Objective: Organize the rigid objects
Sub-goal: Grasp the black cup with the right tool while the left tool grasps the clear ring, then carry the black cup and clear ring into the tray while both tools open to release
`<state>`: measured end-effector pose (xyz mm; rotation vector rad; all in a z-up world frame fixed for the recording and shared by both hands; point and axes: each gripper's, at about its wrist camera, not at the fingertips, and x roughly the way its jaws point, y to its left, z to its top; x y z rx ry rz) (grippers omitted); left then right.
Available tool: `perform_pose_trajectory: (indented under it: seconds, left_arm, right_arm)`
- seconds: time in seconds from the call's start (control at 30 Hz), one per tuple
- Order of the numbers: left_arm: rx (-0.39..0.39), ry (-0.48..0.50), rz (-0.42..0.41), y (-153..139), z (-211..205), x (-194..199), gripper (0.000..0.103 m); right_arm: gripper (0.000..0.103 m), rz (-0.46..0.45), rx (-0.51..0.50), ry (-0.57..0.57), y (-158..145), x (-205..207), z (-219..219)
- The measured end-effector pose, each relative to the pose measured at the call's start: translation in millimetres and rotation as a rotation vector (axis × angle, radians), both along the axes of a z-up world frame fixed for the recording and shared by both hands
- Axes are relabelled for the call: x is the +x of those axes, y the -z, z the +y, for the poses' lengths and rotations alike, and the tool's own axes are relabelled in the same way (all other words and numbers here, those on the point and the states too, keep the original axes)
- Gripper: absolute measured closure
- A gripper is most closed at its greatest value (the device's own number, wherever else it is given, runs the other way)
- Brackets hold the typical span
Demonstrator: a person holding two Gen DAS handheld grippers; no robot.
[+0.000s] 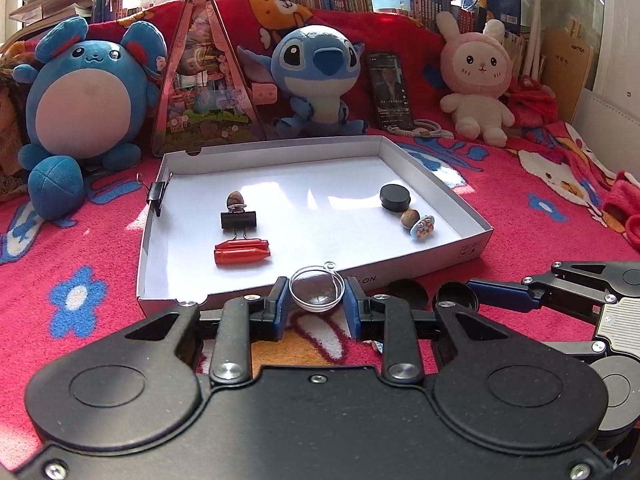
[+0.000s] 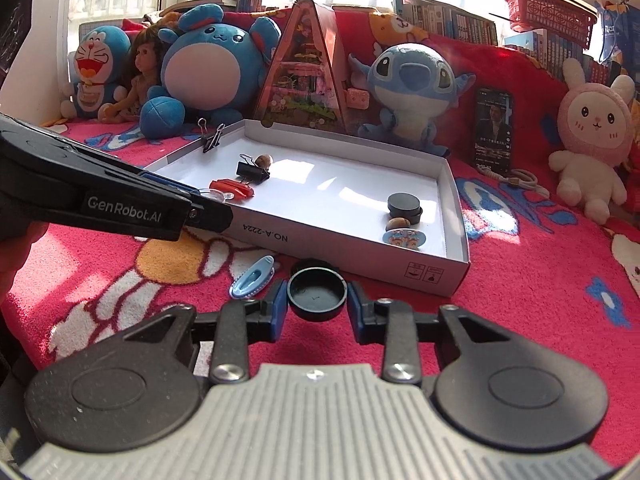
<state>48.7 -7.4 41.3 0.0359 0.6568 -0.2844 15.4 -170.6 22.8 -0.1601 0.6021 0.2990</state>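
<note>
A: What is each hand-held gripper doing?

B: The left hand-held gripper (image 1: 317,300) is clenched on a clear plastic dome (image 1: 317,288), pinched at its rim from both sides, likely because the shell is slick and shallow. It hangs just short of the white box's (image 1: 424,266) near wall. The right hand-held gripper (image 2: 317,304) grips a black round cap (image 2: 317,291), open side up, low over the red blanket (image 2: 520,300).

A: What lies beside the right one?

B: A blue hair clip (image 2: 252,278) to its left, and another black cap (image 2: 314,265) just beyond, both on the blanket.

A: Farther ahead?

B: Sorted groups, it seems: red capsules (image 1: 242,253), a binder clip (image 1: 239,220) and a nut (image 1: 236,199) ahead-left; stacked black caps (image 1: 395,197), another nut (image 1: 410,216) and a badge (image 1: 423,229) ahead-right. So the held cap probably belongs ahead-right.
</note>
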Motion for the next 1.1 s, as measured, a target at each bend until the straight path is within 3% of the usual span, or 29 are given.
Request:
perform_pose_trajectory:
  seconds: [0.3, 0.43, 0.63, 0.87, 1.0, 1.1]
  left_arm:
    - [-0.033, -0.079, 0.023, -10.1, 21.1, 36.2, 0.076]
    - [-0.050, -0.097, 0.073, -3.6, 27.0, 50.1, 0.076]
    - [-0.017, -0.121, 0.111, 9.9, 25.8, 62.2, 0.076]
    - [-0.006, -0.154, 0.181, 23.4, 25.2, 86.6, 0.076]
    - [0.008, -0.158, 0.169, 25.3, 22.4, 91.7, 0.076]
    - [0.015, -0.160, 0.163, 25.4, 20.8, 94.1, 0.076]
  right_arm:
    - [0.065, 0.004, 0.057, 0.076, -26.5, 31.3, -17.5]
    - [0.066, 0.027, 0.079, 0.109, -34.3, 52.9, -25.5]
    - [0.065, 0.063, 0.106, 0.143, -41.5, 87.1, -37.0]
    - [0.065, 0.224, 0.119, 0.148, -43.7, 148.5, -39.1]
    - [0.065, 0.319, 0.126, 0.192, -38.3, 176.8, -41.4]
    - [0.065, 0.333, 0.100, 0.208, -33.1, 185.4, -39.1]
